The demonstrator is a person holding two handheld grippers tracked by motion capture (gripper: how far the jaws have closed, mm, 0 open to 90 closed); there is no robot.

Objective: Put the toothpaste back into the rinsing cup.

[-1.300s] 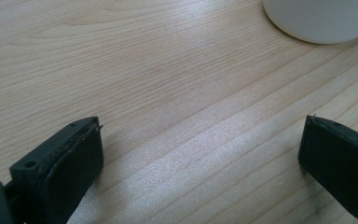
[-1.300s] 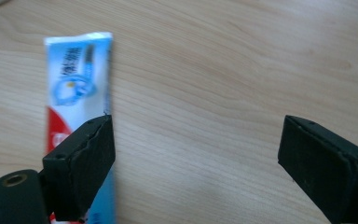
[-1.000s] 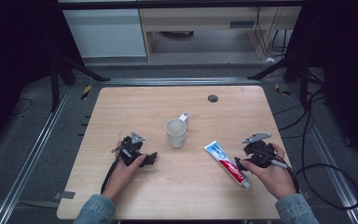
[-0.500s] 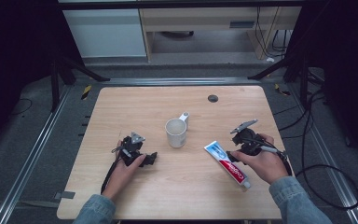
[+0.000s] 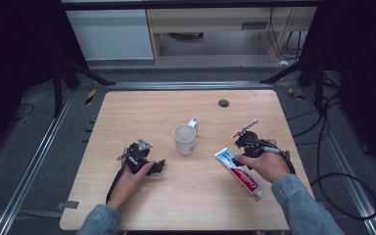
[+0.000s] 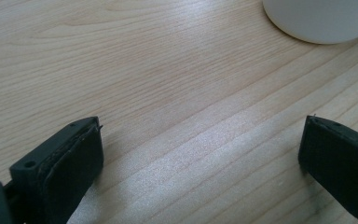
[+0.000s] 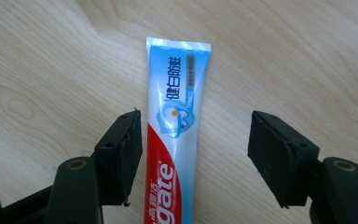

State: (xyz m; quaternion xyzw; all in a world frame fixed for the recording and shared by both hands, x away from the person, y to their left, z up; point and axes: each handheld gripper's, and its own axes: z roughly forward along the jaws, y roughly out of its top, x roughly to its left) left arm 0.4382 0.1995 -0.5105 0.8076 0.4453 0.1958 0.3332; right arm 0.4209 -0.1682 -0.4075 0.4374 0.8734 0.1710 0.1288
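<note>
While the right gripper [image 7: 193, 154] is closing its half-open jaws astride the Colgate toothpaste tube [image 7: 177, 126], gripping nothing yet, the tube is lying flat, long axis running between them, right of the white mug [image 5: 185, 139].

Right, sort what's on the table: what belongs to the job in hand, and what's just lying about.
In the job:
- toothpaste tube, lying flat between the right tool's closing jaws, not yet pinched
- right tool

Lying about:
- white mug, mid-table
- left tool, open over bare wood
- small dark disc near the far edge
</note>
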